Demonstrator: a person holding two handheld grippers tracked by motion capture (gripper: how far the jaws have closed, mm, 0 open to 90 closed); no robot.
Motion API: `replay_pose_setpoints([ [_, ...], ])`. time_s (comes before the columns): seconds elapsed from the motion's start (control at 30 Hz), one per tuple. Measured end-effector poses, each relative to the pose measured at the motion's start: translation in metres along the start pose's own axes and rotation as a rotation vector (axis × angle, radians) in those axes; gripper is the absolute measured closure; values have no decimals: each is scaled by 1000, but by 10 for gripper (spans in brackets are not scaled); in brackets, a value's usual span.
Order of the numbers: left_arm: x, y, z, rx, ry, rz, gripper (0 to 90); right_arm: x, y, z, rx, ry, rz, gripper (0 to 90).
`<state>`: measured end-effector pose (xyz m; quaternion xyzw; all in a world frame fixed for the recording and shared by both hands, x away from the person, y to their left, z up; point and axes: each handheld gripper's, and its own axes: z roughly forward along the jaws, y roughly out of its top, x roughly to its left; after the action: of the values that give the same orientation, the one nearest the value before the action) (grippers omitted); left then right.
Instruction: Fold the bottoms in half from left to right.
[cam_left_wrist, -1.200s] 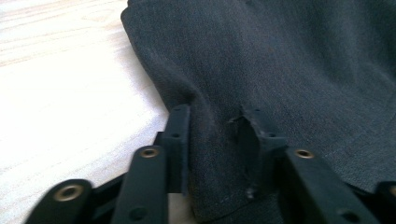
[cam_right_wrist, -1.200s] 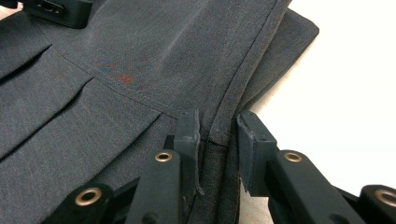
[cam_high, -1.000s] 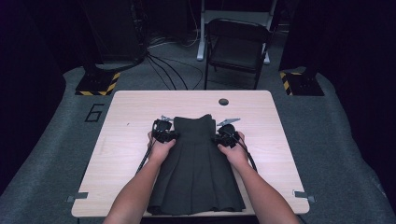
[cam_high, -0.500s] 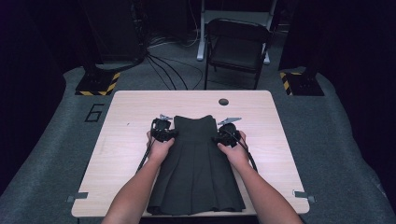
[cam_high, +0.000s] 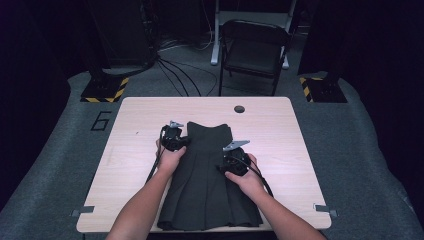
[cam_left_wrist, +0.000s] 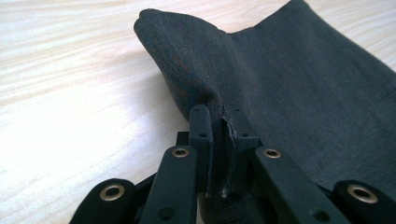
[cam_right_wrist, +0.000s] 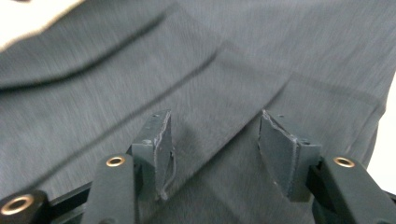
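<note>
Desk of pale wood carries a dark pleated skirt, which lies flat down the middle with its waistband toward the far side and its hem near the front edge. On the left, we see the left gripper at the upper left corner of the skirt; in the left gripper view its jaws are pressed together on a raised fold of the dark cloth, pinching it. Moving right, the right gripper sits lower, over the right side of the skirt, near the pleats. Its jaws have just been opening: in the right gripper view they stand spread above the cloth and pinch nothing. Beyond the desk, we notice a dark folding chair on the grey floor.
</note>
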<state>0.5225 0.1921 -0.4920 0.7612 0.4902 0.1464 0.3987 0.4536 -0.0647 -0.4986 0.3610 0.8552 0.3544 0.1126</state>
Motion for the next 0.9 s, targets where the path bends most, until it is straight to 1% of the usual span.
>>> replay_pose_setpoints([
  [0.03, 0, 0, 0, 0, 0, 0, 829, 0, -2, 1, 13, -5, 1, 432],
  [0.07, -1, 0, -1, -7, -4, -8, 829, 0, -2, 1, 13, -5, 1, 432],
  [0.1, -1, 1, -2, -14, -5, -8, 829, -2, -3, 2, 26, 0, 1, 432],
  [0.13, -2, 2, -4, -21, -11, -12, 830, -2, -5, 3, 28, -3, 12, 431],
  [0.17, -4, 3, -8, -32, -21, -4, 831, -4, -8, 6, 30, 0, 6, 431],
  [0.2, -4, 3, -8, -32, -21, -4, 831, -4, -8, 6, 30, 0, 6, 431],
  [0.23, -5, 4, -11, -42, -26, -8, 831, -3, -9, 6, 25, 4, 9, 432],
  [0.27, -7, 5, -14, -57, -35, -10, 832, -2, -10, 7, 11, -8, 13, 435],
  [0.3, -9, 6, -18, -67, -41, -7, 833, -1, -11, 7, 10, -7, 19, 436],
  [0.33, -11, 8, -21, -76, -52, -4, 833, -1, -12, 7, -2, -19, -14, 437],
  [0.37, -15, 10, -28, -99, -65, 18, 834, 0, -13, 7, -5, -26, -18, 437],
  [0.4, -15, 10, -28, -99, -65, 18, 834, 0, -13, 7, -5, -26, -18, 437],
  [0.43, -18, 10, -32, -105, -66, 27, 834, 0, -13, 7, -8, -27, -16, 437],
  [0.47, -23, 12, -39, -117, -79, 68, 835, -1, -13, 8, -10, -21, -13, 438],
  [0.5, -26, 12, -43, -119, -88, 89, 835, -1, -14, 8, -11, -20, -13, 438],
  [0.53, -26, 12, -43, -119, -88, 89, 835, -1, -14, 8, -11, -20, -13, 438],
  [0.57, -29, 12, -46, -129, -99, 98, 835, 0, -14, 8, -9, -21, -15, 438],
  [0.63, -35, 12, -53, -141, -118, 122, 835, 0, -14, 8, -11, -20, -15, 438],
  [0.67, -41, 12, -60, -153, -139, 144, 836, -1, -14, 8, -12, -18, -17, 439],
  [0.7, -41, 12, -60, -153, -139, 144, 836, -1, -14, 8, -12, -18, -17, 439],
  [0.73, -47, 10, -66, -166, -166, 164, 836, -1, -15, 8, -18, -18, -23, 439],
  [0.77, -50, 9, -69, -168, -174, 183, 836, -1, -15, 8, -23, -20, -22, 439],
  [0.8, -50, 9, -69, -168, -174, 183, 836, -1, -15, 8, -23, -20, -22, 439],
  [0.9, -59, 4, -78, -179, -214, 208, 837, -1, -15, 8, -25, -17, -20, 440],
])
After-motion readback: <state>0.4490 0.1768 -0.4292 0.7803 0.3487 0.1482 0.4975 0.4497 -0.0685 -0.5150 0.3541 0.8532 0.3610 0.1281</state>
